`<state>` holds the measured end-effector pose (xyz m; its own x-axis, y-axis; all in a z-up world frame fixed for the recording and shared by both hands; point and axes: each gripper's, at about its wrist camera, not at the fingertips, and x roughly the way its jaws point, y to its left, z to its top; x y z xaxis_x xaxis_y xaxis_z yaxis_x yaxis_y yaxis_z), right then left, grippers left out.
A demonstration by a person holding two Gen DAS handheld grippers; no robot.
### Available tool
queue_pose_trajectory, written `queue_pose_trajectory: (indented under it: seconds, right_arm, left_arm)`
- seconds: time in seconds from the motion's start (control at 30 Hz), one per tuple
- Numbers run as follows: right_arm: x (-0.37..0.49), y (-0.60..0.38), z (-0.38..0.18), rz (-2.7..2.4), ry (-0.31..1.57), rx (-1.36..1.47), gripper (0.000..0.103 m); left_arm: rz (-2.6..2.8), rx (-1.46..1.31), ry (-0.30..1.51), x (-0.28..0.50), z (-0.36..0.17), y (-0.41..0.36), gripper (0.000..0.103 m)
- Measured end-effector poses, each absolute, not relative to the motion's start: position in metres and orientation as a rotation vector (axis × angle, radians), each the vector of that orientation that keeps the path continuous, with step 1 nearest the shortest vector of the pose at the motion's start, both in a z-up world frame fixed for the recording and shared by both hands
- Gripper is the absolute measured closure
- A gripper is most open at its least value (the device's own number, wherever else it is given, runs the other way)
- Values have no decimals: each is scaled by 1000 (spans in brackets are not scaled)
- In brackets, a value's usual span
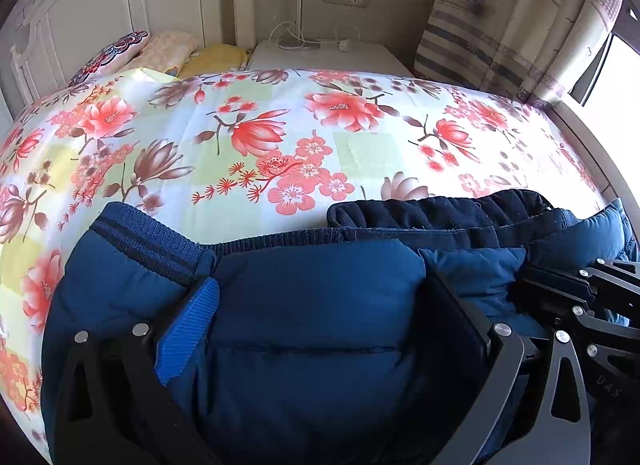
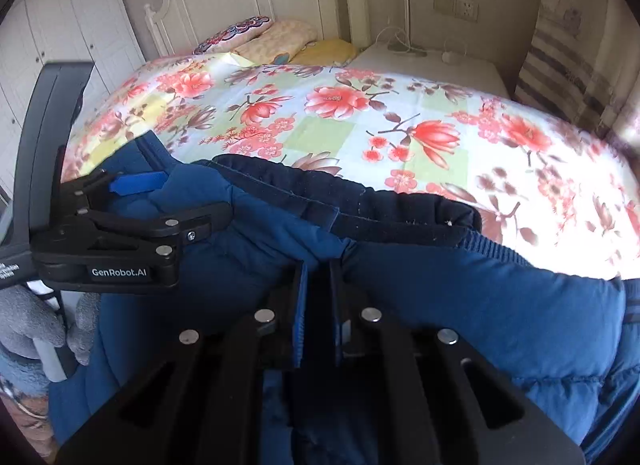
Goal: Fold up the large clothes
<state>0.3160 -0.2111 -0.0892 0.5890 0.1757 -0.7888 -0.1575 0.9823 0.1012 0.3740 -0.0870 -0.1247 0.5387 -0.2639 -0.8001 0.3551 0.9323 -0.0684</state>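
The right gripper [image 2: 318, 305] is closed tight on a pinch of the blue padded jacket [image 2: 460, 297], the fabric bunching into the narrow gap between its blue-faced pads. The left gripper [image 1: 320, 305] is spread much wider, with a broad puffy panel of the same jacket bulging between its fingers; whether that panel is truly squeezed or only straddled cannot be told from these views. The jacket is lying at the near edge of the bed [image 1: 248, 153], on the floral sheet, with its ribbed hem [image 1: 152, 241] and dark fleece lining [image 1: 440, 213] turned up towards the headboard. The two grips are set side by side along one edge of the garment, judged to be so placed that the edge can be carried as a straight line and a fold laid evenly. A thin pinch suits the right side, while the thicker padding on the left calls for a wider span. The padded layers are likely to spring back unless pressed flat.
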Motion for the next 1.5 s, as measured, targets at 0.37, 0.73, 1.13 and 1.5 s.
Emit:
queue_pose_trajectory:
  seconds: [0.37,0.73,1.13,1.5]
  right_arm:
    - [270,-361,-84,-180,849,297,89]
    - [278,-356,-101,-202,882,241,89]
    - [276,-360,-102,-191,874,279,89]
    - [275,-361,-102,-186,871,286,88]
  left_arm:
    - [-386,82,927,372,-123,-83,4]
    - [-446,125,855,336,-60,-130,7]
    - [-519,270,881,339,-99,-160,4]
    - [-330,-57,950,405,-116,-32,6]
